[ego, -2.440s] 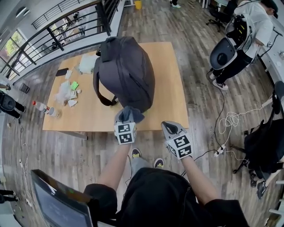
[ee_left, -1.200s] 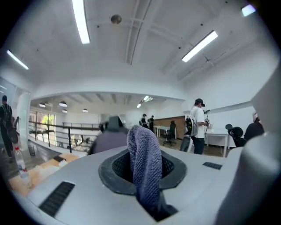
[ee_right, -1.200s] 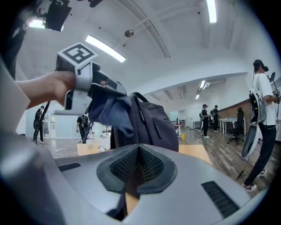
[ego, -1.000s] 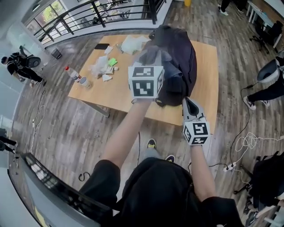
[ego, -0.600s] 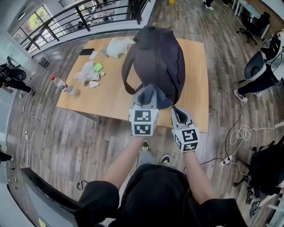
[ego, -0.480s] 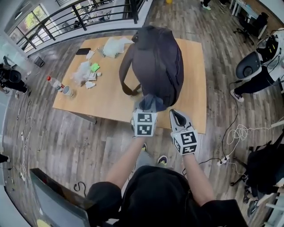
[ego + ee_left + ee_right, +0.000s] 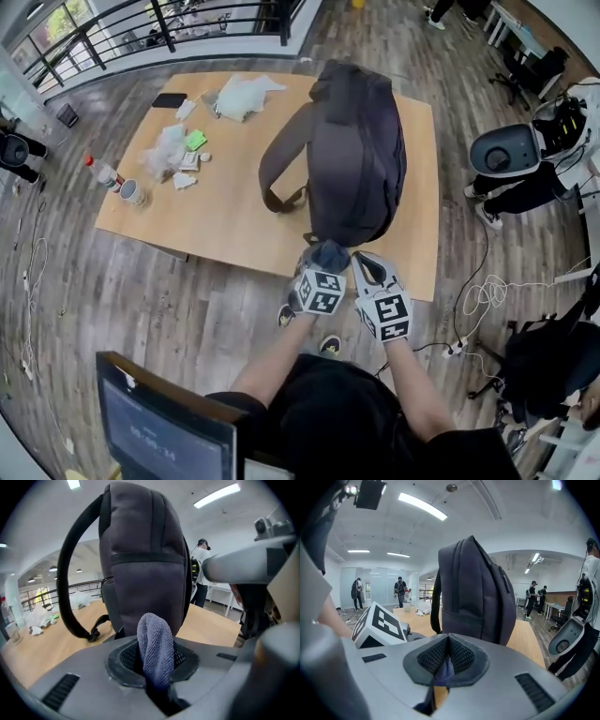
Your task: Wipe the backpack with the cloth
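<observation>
The left gripper (image 7: 154, 670) clamped the soft, limp cloth (image 7: 154, 641). Just ahead, the soft-sided backpack (image 7: 140, 569) probably needed steadying. The right gripper (image 7: 446, 662) sat closed.

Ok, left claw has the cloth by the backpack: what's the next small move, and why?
Probably ease the left claw forward to press the cloth onto the near face of the backpack. The cloth is clamped and sticks up just before the upright backpack, low down. Contact isn't clear.

Wooden table (image 7: 234, 211) bears the upright backpack (image 7: 361, 150), a phone (image 7: 170, 99), bottle (image 7: 101, 172), cup (image 7: 132, 192) and crumpled plastic (image 7: 242, 94)
</observation>
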`<state>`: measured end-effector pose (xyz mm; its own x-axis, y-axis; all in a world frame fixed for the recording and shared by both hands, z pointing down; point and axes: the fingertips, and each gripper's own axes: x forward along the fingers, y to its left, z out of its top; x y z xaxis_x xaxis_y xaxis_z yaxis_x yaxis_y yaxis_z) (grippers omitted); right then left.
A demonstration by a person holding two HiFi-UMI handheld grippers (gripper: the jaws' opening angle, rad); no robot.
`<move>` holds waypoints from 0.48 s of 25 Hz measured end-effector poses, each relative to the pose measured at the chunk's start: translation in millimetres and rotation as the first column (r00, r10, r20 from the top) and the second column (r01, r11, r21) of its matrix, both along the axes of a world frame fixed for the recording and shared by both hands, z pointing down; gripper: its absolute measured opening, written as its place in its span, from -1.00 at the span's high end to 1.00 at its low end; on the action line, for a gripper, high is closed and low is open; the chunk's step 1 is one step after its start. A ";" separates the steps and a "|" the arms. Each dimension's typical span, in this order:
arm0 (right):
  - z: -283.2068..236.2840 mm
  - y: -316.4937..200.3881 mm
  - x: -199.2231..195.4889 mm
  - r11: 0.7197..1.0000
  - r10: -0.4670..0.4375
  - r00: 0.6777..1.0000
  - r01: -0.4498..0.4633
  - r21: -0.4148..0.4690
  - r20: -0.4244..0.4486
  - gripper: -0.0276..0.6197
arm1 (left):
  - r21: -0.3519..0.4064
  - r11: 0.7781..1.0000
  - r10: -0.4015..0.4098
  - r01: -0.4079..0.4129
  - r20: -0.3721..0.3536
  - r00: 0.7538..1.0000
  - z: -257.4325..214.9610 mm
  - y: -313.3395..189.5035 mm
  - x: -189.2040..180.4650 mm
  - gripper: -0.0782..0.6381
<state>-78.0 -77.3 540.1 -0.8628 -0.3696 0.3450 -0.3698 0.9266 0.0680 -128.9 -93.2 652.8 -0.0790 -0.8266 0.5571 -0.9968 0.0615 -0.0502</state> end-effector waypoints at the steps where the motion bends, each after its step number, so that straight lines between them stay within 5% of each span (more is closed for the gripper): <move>1: 1.3 -2.4 -5.6 1.000 0.002 1.000 -0.002 -0.002 -0.007 0.89 | 0.006 1.000 0.016 -0.016 -0.002 1.000 -1.9 -4.6 -1.3 0.58; 6: 2.3 -13.2 -21.5 0.999 0.033 0.999 -0.033 -0.018 -0.016 0.89 | 0.037 0.998 0.048 -0.047 -0.012 0.999 0.6 -1.1 -20.1 0.58; 9: -9.0 -17.9 -26.2 0.997 0.071 0.997 -0.070 -0.045 0.024 0.89 | 0.105 0.994 -0.025 0.031 -0.056 0.998 -29.7 17.3 -90.8 0.58; 12: -32.8 -19.5 -30.2 0.994 0.097 0.992 -0.093 -0.052 0.086 0.89 | 0.229 0.972 -0.058 0.050 0.032 0.998 -94.6 41.2 -180.3 0.58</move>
<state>-108.2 -96.8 507.2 -0.8524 -0.4361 0.2885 -0.4587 0.8885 -0.0119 -309.3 -52.0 558.2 -0.1443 -0.9253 0.3506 -0.9894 0.1293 -0.0662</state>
